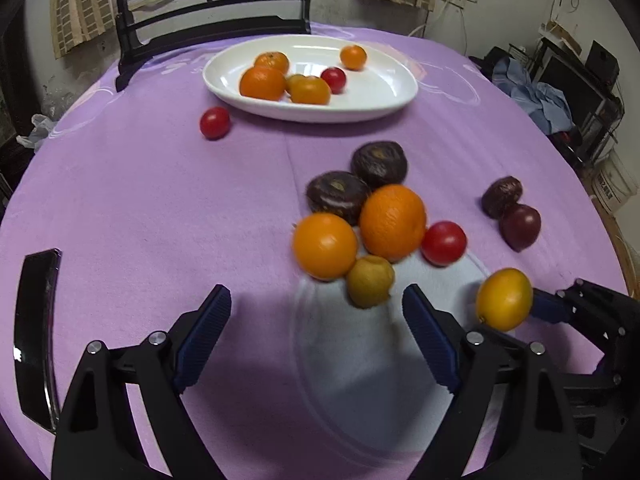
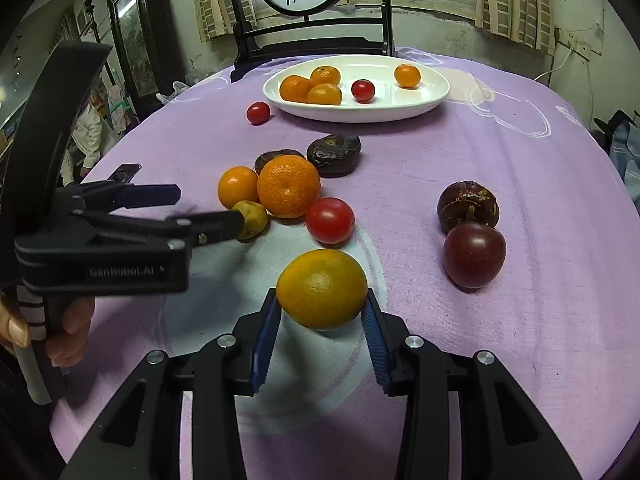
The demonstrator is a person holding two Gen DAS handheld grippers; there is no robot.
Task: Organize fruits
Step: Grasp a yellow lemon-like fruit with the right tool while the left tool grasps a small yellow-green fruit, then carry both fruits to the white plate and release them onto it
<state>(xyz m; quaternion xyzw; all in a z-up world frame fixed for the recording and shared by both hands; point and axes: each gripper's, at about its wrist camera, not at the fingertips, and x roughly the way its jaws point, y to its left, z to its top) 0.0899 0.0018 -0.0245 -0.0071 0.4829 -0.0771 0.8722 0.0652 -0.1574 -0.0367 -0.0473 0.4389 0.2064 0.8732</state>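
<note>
- Purple cloth (image 2: 520,160) covers the round counter edge to edge, with a wide bare stretch along its left side in the left wrist view.
- Far left, a dark flat object (image 1: 36,336) lies near the counter's rim; what it is I cannot tell.
- Left gripper (image 1: 316,312) hangs low over the cloth with its blue pads spread wide and nothing between them; a small yellowish fruit (image 1: 370,286) sits just ahead, nearer the right pad, and from the right wrist view that finger reaches it, though whether they touch I cannot tell.
- A lone cherry tomato (image 1: 215,122) rests on the cloth just beside the near left edge of the white oval plate (image 1: 376,108).
- On the plate at the far side lie four orange fruits and one small red one (image 1: 333,79), with its right half mostly bare.
- Mid-counter, a tight cluster: two dark wrinkled fruits (image 1: 378,164) behind, two oranges (image 1: 392,222) in front, a red tomato (image 1: 443,242) just right of them.
- Right gripper (image 2: 322,312) is closed partway on a yellow-orange citrus (image 2: 322,288), pads pressed to both its sides, lifted just above the cloth.
- Further right, two dark purple fruits (image 2: 474,254) touch each other, well apart from the cluster, open cloth between them and the counter's right edge.
</note>
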